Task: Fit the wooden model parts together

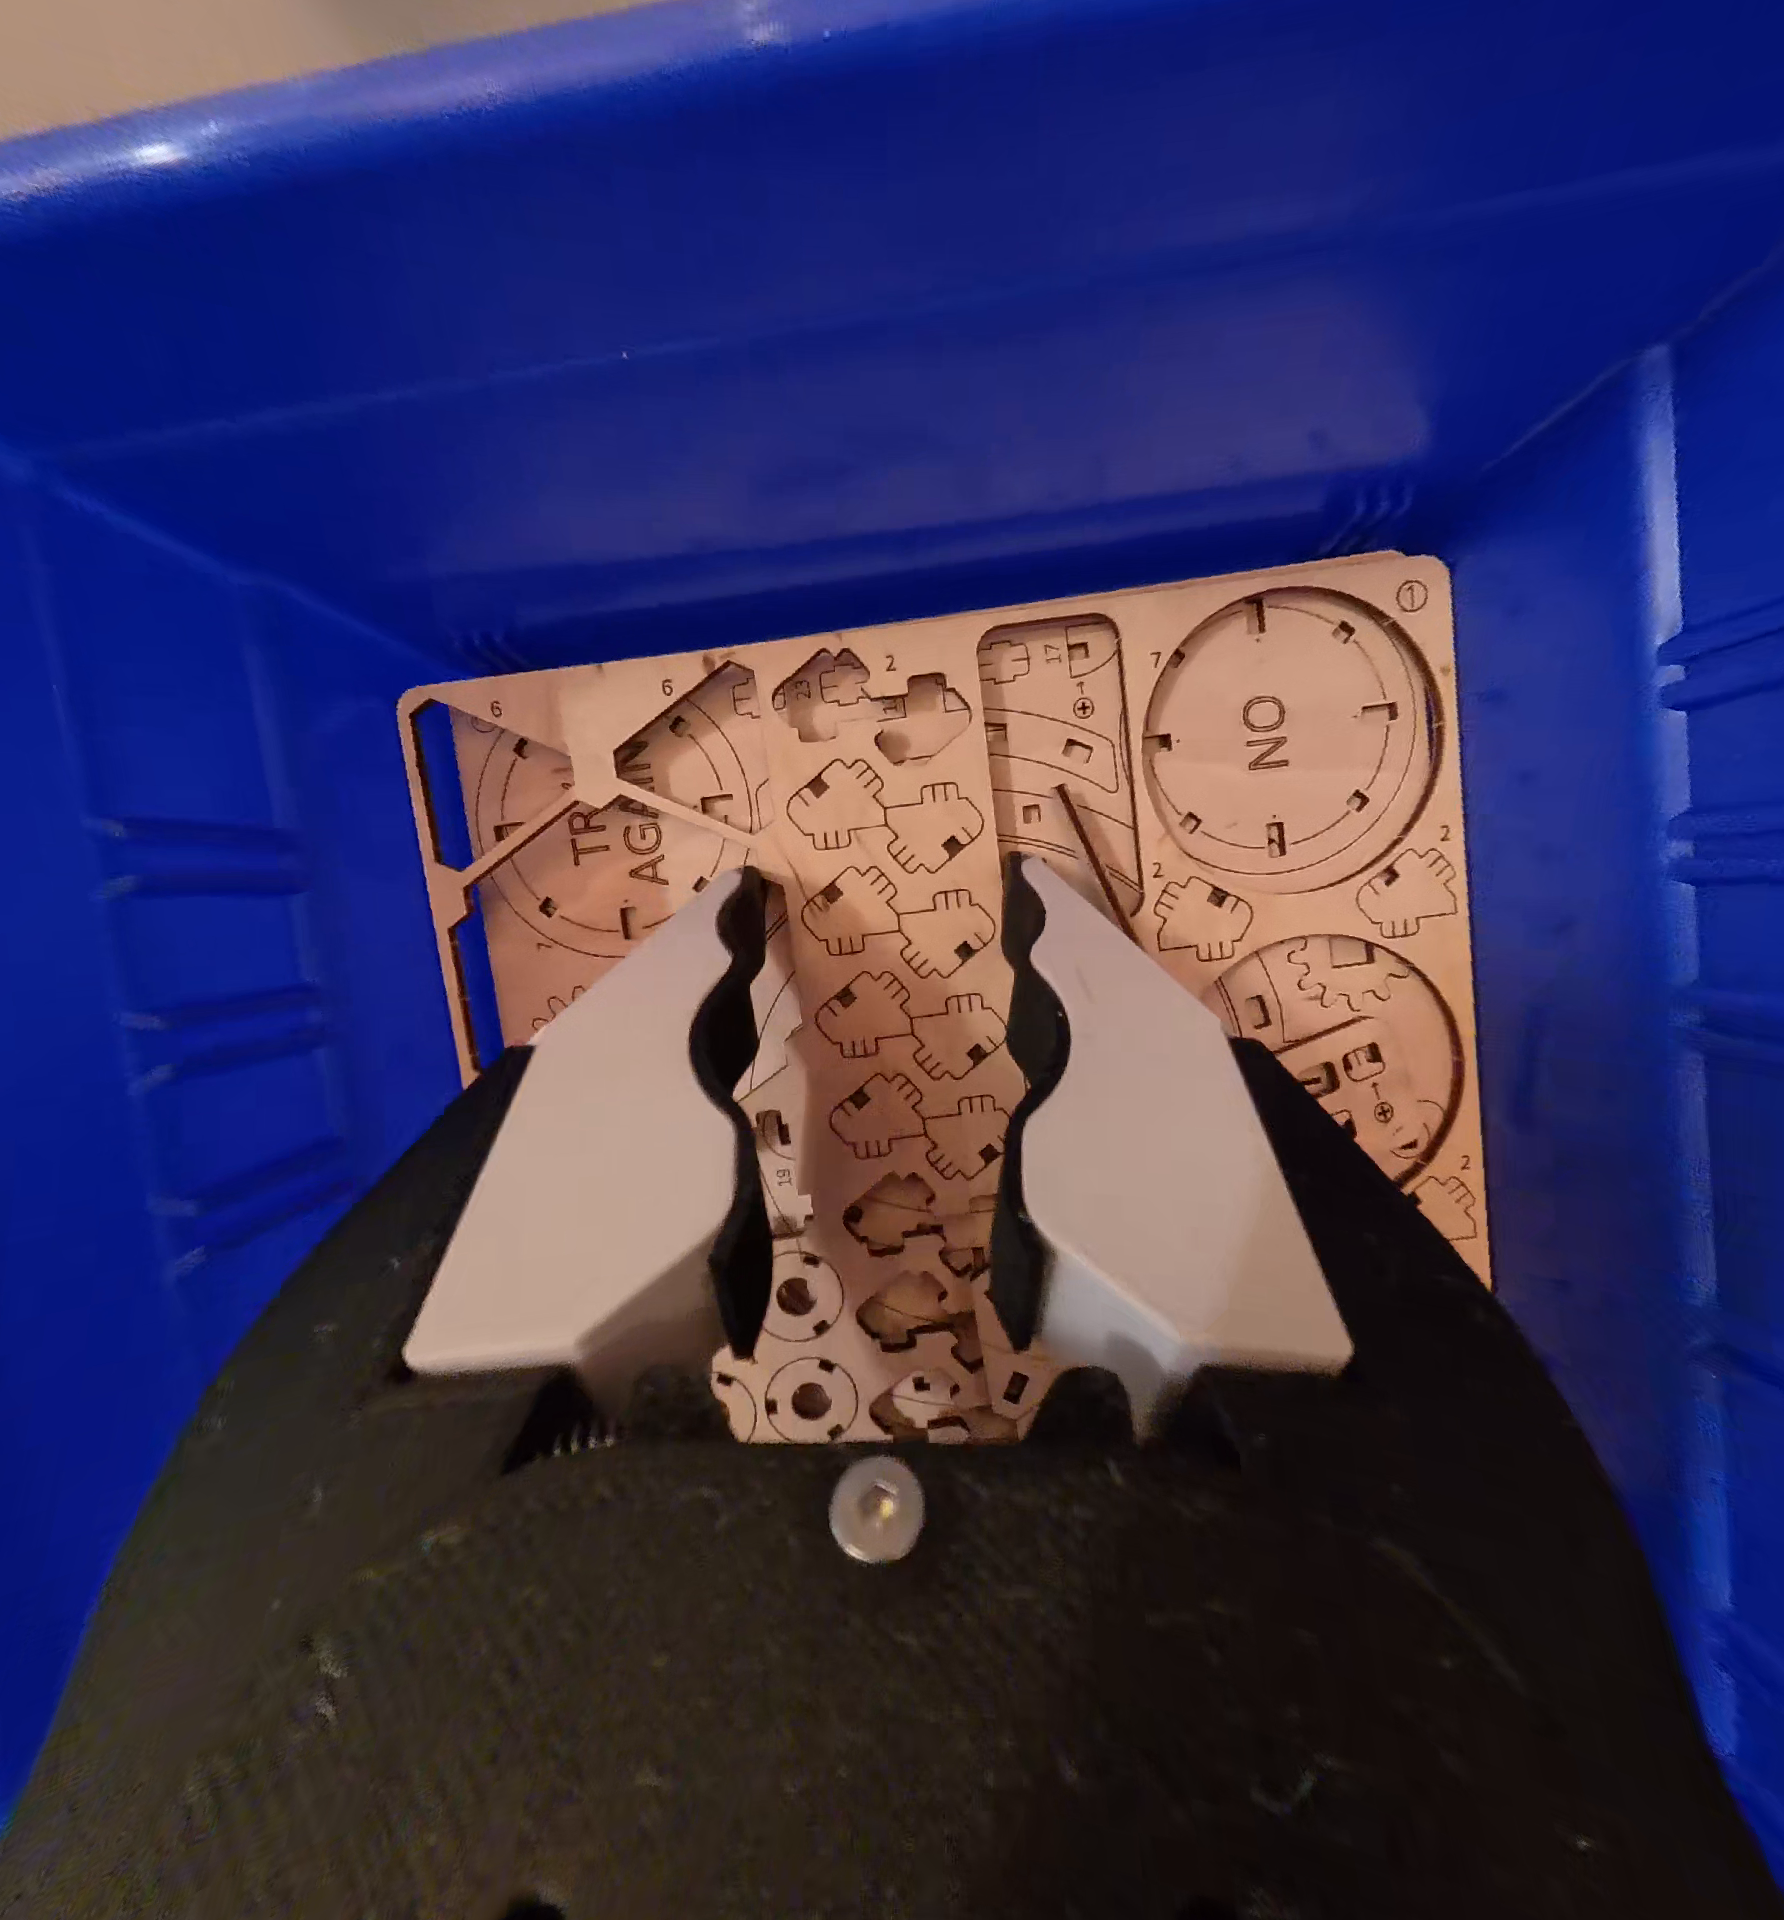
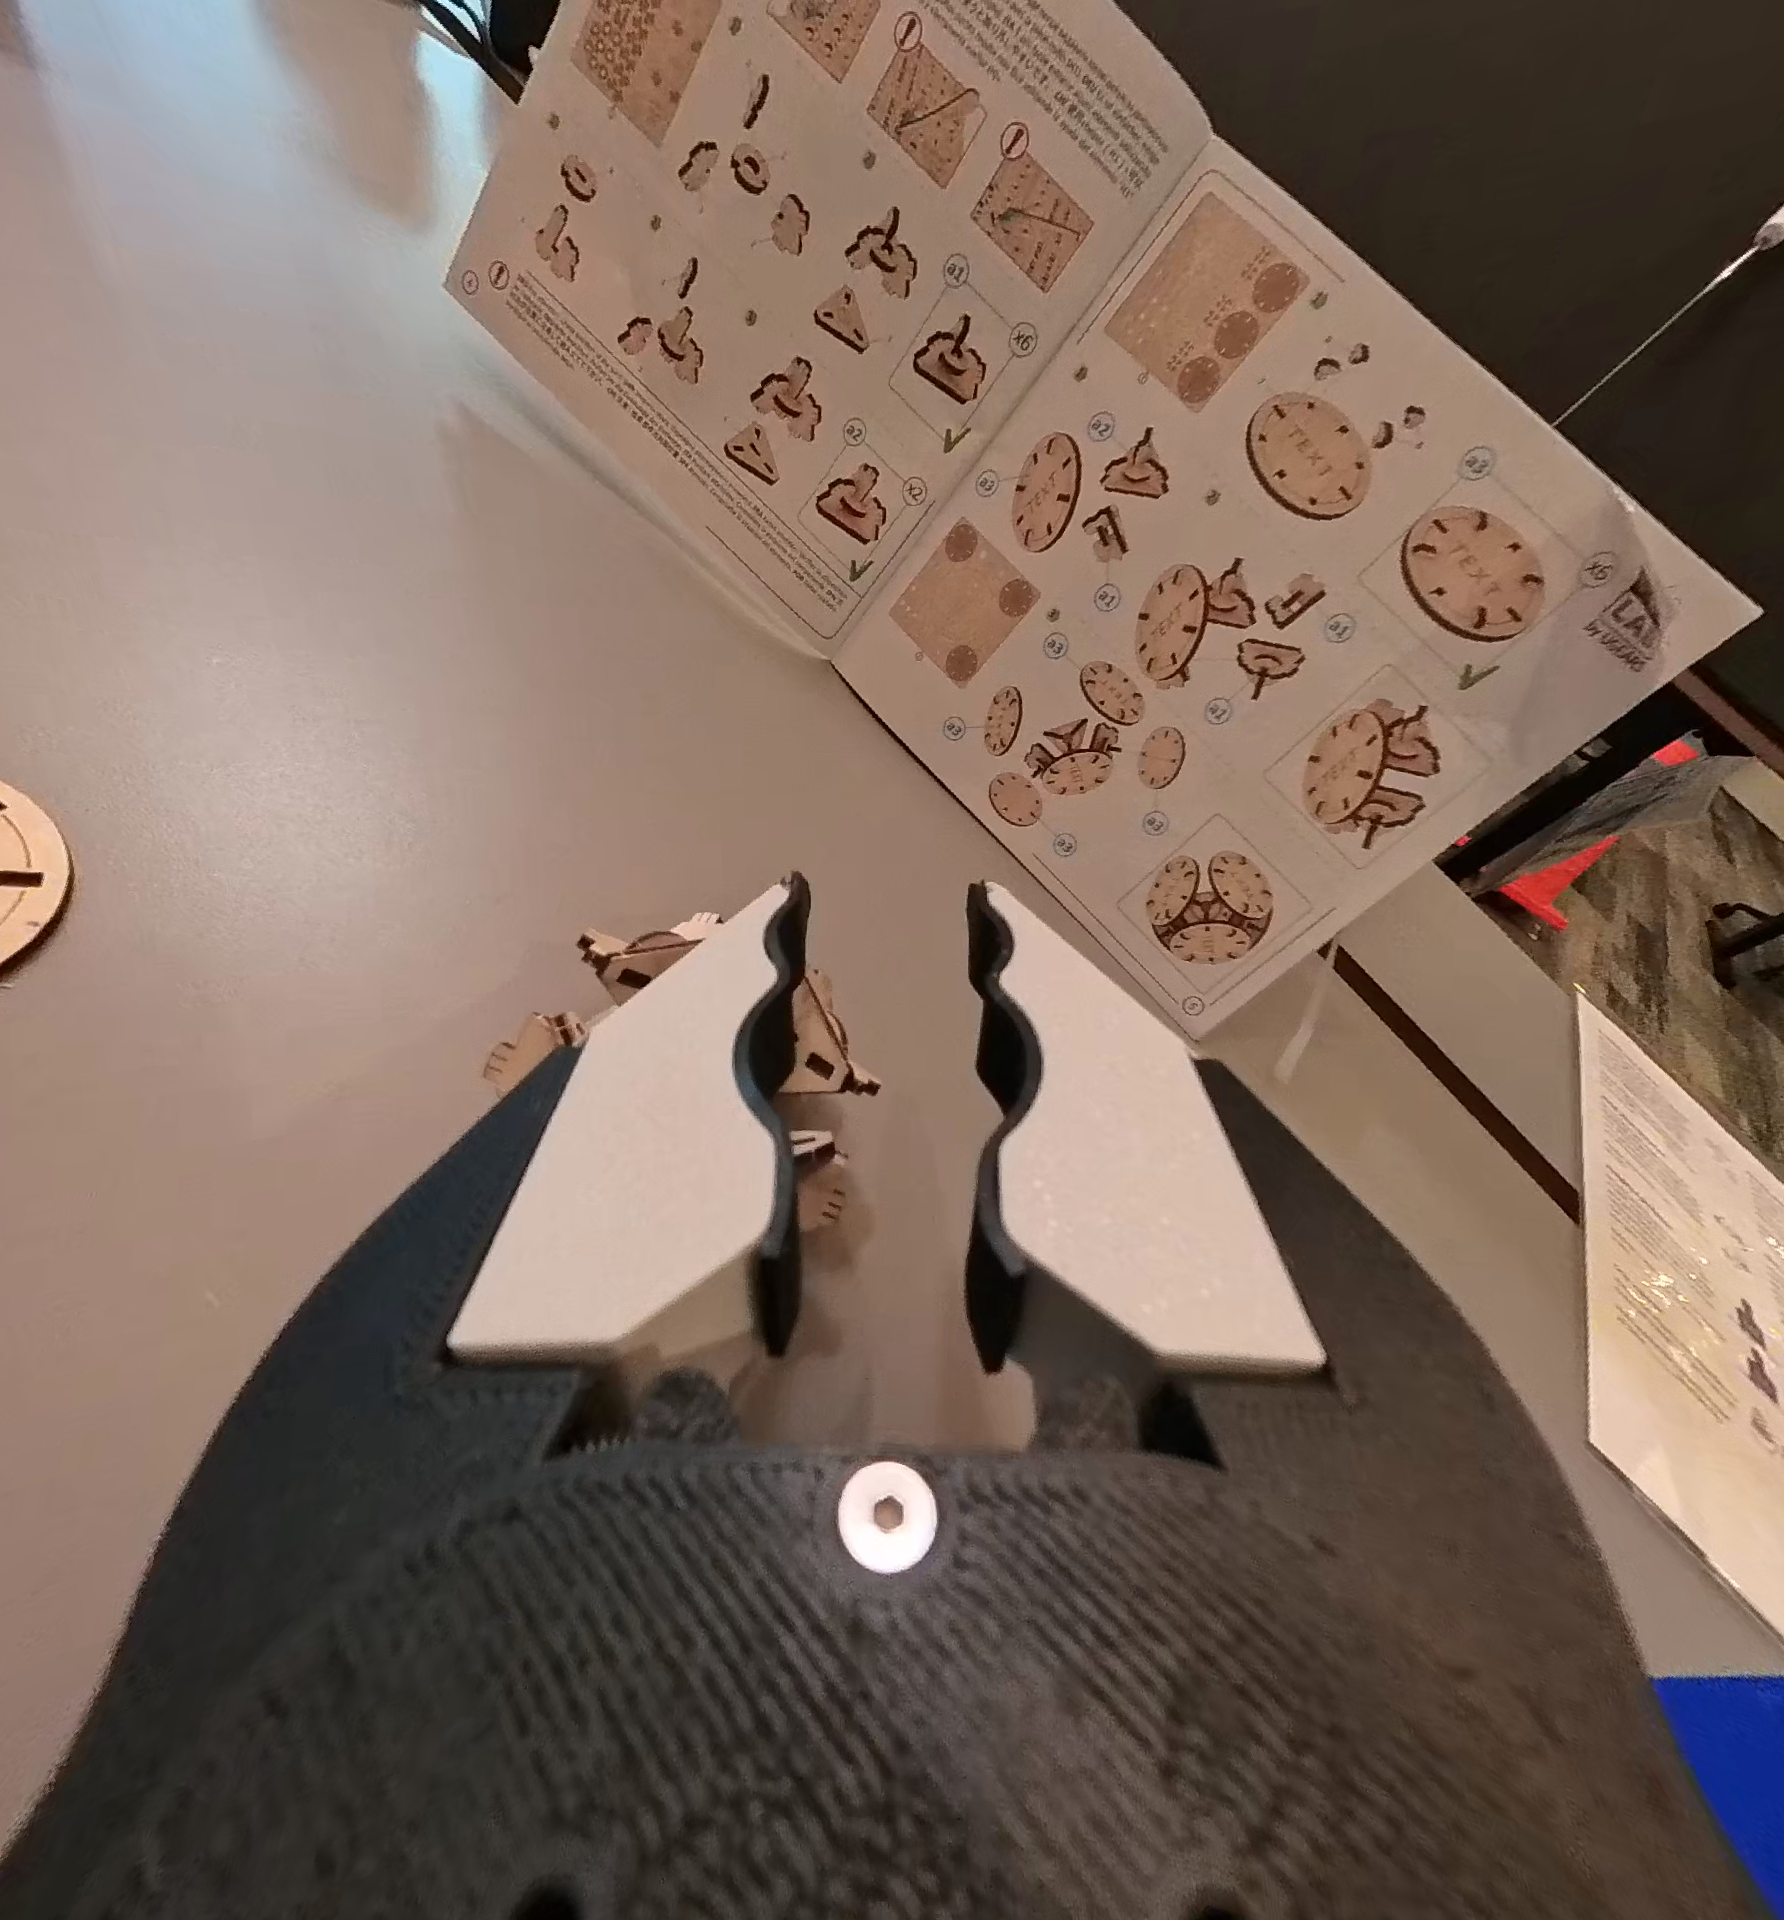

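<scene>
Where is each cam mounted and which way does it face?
Left wrist: on the left gripper, facing into a blue bin at wooden part sheets; its jaws flank a narrow strip.
Right wrist: on the right gripper, facing along a grey table toward an open booklet; jaws apart above small wooden pieces.
Shared: perhaps the bin, a blue corner at right wrist's lower right.

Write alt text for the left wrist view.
The left gripper reaches into a blue bin, its fingers either side of a narrow wooden strip of laser-cut puzzle parts. The strip lies over larger wooden sheets with round pieces, leaning at the bin's far wall.
</scene>
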A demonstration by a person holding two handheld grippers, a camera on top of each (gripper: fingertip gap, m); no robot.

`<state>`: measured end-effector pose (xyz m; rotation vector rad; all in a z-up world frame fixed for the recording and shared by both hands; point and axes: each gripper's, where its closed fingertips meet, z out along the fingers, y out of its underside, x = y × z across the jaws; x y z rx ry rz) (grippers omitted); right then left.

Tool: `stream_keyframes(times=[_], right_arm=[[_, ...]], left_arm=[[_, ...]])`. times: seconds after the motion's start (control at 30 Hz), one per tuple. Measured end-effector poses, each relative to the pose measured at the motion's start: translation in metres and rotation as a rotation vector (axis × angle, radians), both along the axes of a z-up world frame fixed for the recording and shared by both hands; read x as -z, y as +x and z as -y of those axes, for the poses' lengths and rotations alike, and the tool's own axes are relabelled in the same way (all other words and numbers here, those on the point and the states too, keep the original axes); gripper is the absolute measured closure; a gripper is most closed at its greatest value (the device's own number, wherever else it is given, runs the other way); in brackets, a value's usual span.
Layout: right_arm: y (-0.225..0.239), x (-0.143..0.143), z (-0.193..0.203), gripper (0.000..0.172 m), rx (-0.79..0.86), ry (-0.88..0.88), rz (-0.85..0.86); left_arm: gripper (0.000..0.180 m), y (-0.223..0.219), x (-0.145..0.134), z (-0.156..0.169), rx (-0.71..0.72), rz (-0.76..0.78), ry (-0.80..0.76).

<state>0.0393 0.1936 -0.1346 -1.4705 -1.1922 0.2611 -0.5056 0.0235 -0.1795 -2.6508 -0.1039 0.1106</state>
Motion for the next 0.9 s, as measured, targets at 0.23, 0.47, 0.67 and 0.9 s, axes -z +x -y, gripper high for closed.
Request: stream_keyframes(times=[0.23, 0.47, 0.67, 0.9], right_arm=[[0.000, -0.001, 0.000, 0.142, 0.000, 0.005, -0.005], [0.000, -0.001, 0.000, 0.142, 0.001, 0.003, -0.004], [0.000, -0.001, 0.001, 0.143, -0.003, 0.009, -0.003], [0.000, -0.001, 0.000, 0.142, -0.004, 0.005, -0.002]], left_arm=[[0.135, 0.000, -0.005, 0.001, 0.007, -0.025, -0.013], [0.135, 0.002, -0.031, 0.004, 0.013, -0.069, -0.022], [0.135, -0.001, -0.035, 0.004, 0.015, -0.056, -0.058], [0.135, 0.000, -0.052, 0.008, 0.019, -0.048, -0.048]])
